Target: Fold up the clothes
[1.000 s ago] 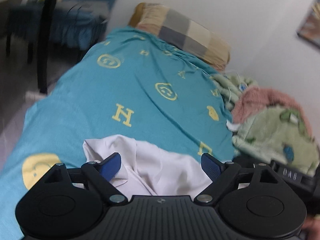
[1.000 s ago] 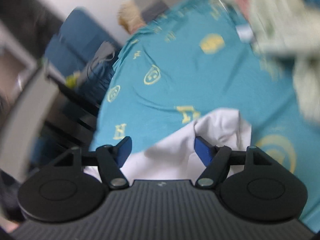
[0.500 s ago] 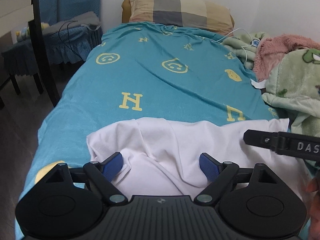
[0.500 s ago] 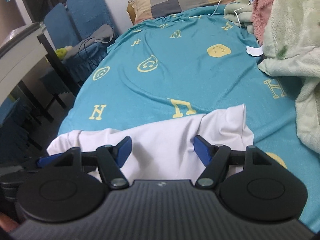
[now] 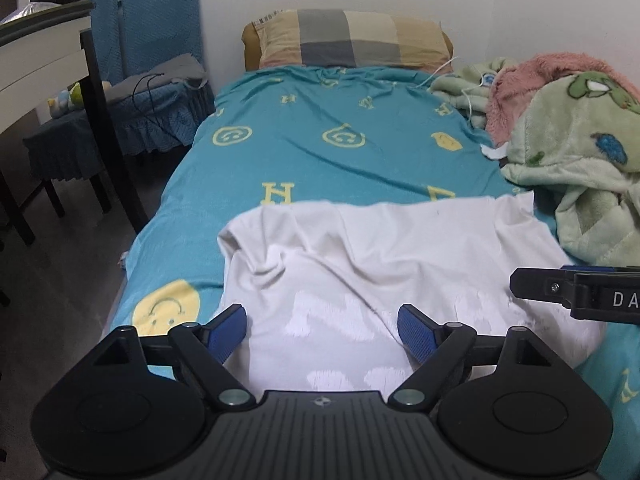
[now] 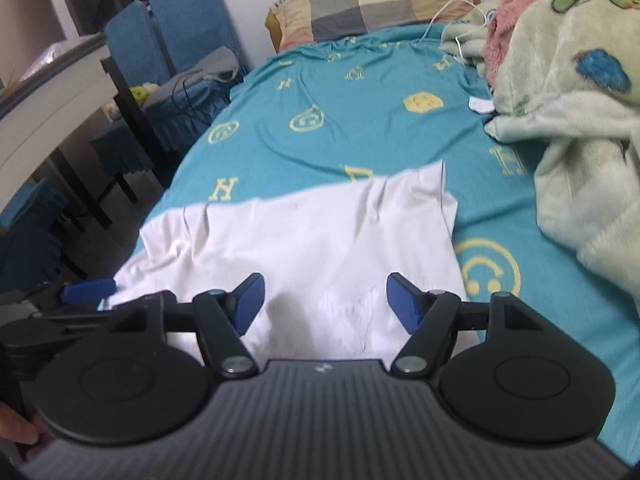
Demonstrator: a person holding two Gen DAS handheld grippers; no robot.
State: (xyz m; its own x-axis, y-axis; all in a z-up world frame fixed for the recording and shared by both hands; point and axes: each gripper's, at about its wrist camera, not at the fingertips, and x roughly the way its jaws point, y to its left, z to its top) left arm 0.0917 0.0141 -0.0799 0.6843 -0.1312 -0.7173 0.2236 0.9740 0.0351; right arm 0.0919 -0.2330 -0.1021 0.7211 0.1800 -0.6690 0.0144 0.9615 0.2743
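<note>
White T-shirt [image 5: 384, 264] spread flat-ish across the near end of the bed, on top of the teal sheet [image 5: 320, 160]. Some faint white print on the shirt's front, too washed out to read. Far hem runs pretty straight across, left corner bunched and rumpled, right corner sitting just beside the green fleece blanket [image 5: 580, 152].

Readable stuff: yellow "H" letters and smiley faces all over the sheet. "DA" in white on the right gripper [image 5: 576, 296] where it pokes in from the right edge of the left view, rest cut off. Cartoon frog-ish figures on the blanket, no text to make out there.

Left gripper [image 5: 322, 330] spread wide over the shirt's lower left part, nothing pinched between the blue pads [image 5: 226, 328]. Same on the right in its own view [image 6: 324, 300], jaws apart, hovering over the shirt, gripping nothing.

Room-wise: plenty of bare sheet beyond the shirt up to the plaid pillow [image 5: 348, 38]. Right side crowded by the blanket pile plus something pink and fluffy [image 5: 532, 80]. Left edge of bed drops off to floor, blue chair [image 5: 152, 72] and dark table leg [image 5: 108, 128] close by.
</note>
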